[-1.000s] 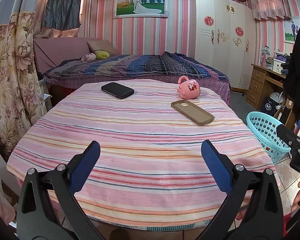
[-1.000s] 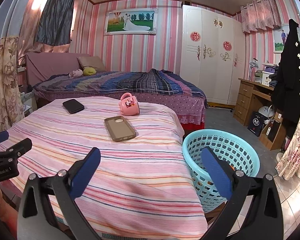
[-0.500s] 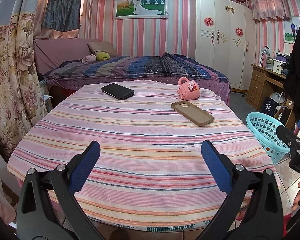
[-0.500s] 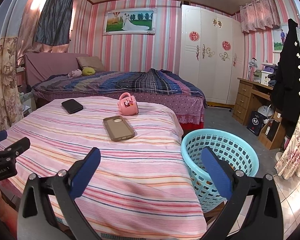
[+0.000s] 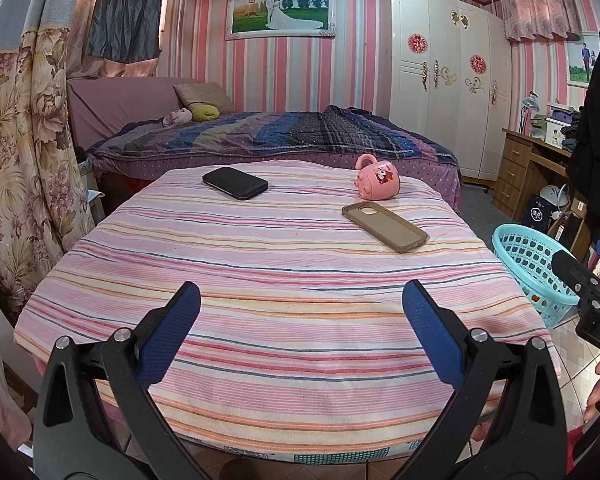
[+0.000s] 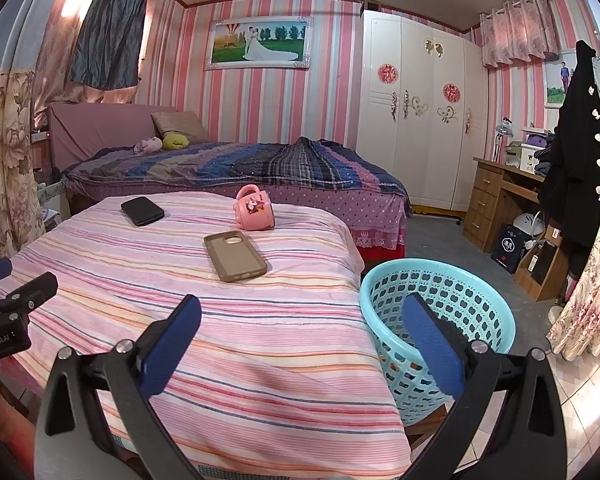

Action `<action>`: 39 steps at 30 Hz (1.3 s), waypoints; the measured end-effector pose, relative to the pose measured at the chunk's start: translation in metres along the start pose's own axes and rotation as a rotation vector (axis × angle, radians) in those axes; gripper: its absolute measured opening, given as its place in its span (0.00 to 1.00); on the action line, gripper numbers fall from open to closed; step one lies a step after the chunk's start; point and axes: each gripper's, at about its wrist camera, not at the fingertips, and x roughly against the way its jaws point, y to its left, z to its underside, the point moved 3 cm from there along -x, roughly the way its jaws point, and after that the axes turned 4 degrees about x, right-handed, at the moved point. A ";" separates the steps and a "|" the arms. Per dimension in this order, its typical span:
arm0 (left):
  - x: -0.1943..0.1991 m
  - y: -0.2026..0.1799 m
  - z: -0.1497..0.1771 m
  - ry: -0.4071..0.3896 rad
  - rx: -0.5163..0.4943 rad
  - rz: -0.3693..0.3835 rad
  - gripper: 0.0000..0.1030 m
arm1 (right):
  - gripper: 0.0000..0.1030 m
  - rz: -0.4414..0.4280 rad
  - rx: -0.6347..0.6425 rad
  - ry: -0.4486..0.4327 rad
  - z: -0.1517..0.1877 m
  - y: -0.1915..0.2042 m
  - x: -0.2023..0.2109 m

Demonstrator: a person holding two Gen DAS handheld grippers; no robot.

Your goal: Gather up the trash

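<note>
A turquoise plastic basket (image 6: 440, 320) stands on the floor at the table's right side, also seen as the basket (image 5: 534, 268) in the left wrist view. My left gripper (image 5: 300, 308) hangs open over the near edge of the pink striped tablecloth (image 5: 280, 272), nothing between its blue pads. My right gripper (image 6: 300, 320) is open too, over the table's near right corner, its right finger in front of the basket. On the cloth lie a black phone (image 5: 235, 183), a brown phone case (image 5: 384, 226) and a pink mug (image 5: 377, 177) on its side. No loose trash shows on the table.
A bed (image 6: 240, 172) with a dark striped blanket stands behind the table. A white wardrobe (image 6: 420, 120) and a wooden desk (image 6: 500, 200) line the right side, with a black coat (image 6: 576, 152) hanging there. Floral curtains (image 5: 16, 160) close the left.
The right wrist view has shifted slightly, so the table and basket sit a little further left. Both grippers stay open and the left one has barely moved.
</note>
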 end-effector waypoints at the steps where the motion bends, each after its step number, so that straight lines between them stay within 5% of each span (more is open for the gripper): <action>1: 0.000 0.000 0.000 0.001 -0.001 0.000 0.95 | 0.96 0.001 0.001 0.000 0.000 0.000 0.000; 39: 0.001 -0.001 0.000 0.002 -0.002 0.002 0.95 | 0.96 0.007 0.004 -0.002 0.003 -0.003 -0.003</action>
